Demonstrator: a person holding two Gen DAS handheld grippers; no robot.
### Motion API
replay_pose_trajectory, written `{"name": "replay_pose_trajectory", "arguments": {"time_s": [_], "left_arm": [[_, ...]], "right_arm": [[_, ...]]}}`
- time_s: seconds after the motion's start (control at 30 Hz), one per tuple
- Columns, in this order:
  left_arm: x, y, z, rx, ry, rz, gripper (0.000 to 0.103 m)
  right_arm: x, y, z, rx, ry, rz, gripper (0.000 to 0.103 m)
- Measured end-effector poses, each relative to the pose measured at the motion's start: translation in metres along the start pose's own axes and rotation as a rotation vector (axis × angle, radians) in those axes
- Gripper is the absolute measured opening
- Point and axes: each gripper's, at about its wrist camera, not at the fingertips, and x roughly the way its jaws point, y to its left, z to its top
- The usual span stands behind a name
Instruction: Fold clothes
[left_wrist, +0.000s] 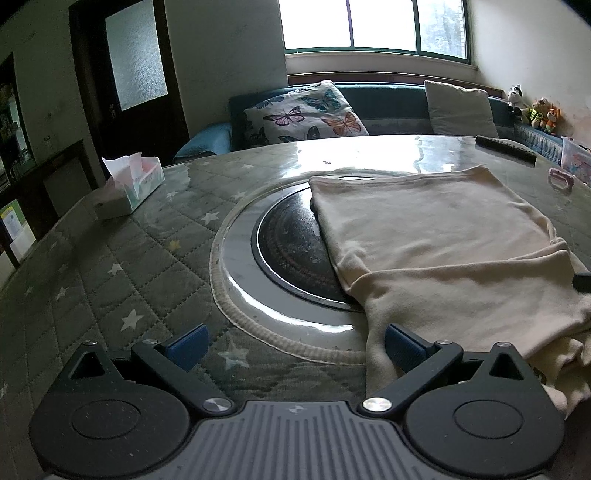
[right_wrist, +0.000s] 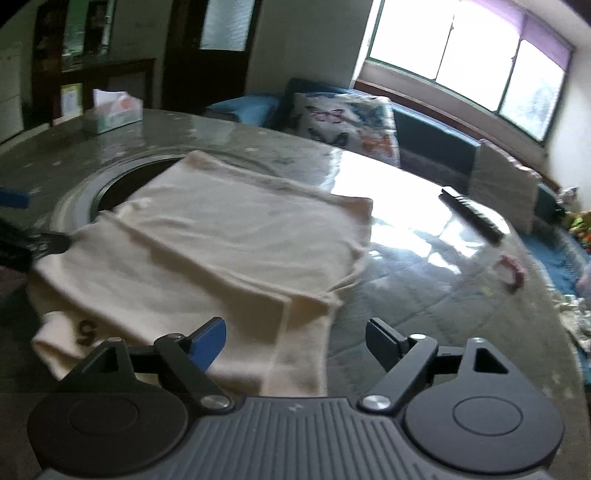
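Observation:
A cream garment lies partly folded on the round table, its far part flat and its near part draped over the table's front edge. In the right wrist view the same garment shows a dark mark near its lower left corner. My left gripper is open, low over the table, with its right finger beside the garment's left edge. My right gripper is open above the garment's near right corner, nothing between its fingers. The left gripper's tip shows at the garment's left side.
A tissue box stands at the table's far left. A dark remote and a pink ring-shaped item lie at the far right. A black round hotplate sits in the table's middle. A sofa with cushions is behind.

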Motion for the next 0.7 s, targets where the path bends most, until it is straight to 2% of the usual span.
{"name": "replay_pose_trajectory", "arguments": {"time_s": [0.1, 0.27, 0.7], "left_arm": [[0.000, 0.000, 0.000, -0.001, 0.000, 0.000, 0.103], [0.000, 0.000, 0.001, -0.002, -0.002, 0.002, 0.103], [0.002, -0.003, 0.010, 0.001, -0.013, 0.002, 0.103]], "right_arm": [[0.003, -0.003, 0.001, -0.015, -0.005, -0.087, 0.088], [0.009, -0.010, 0.002, -0.011, -0.003, -0.156, 0.091], [0.013, -0.007, 0.005, -0.014, -0.003, -0.142, 0.092]]}}
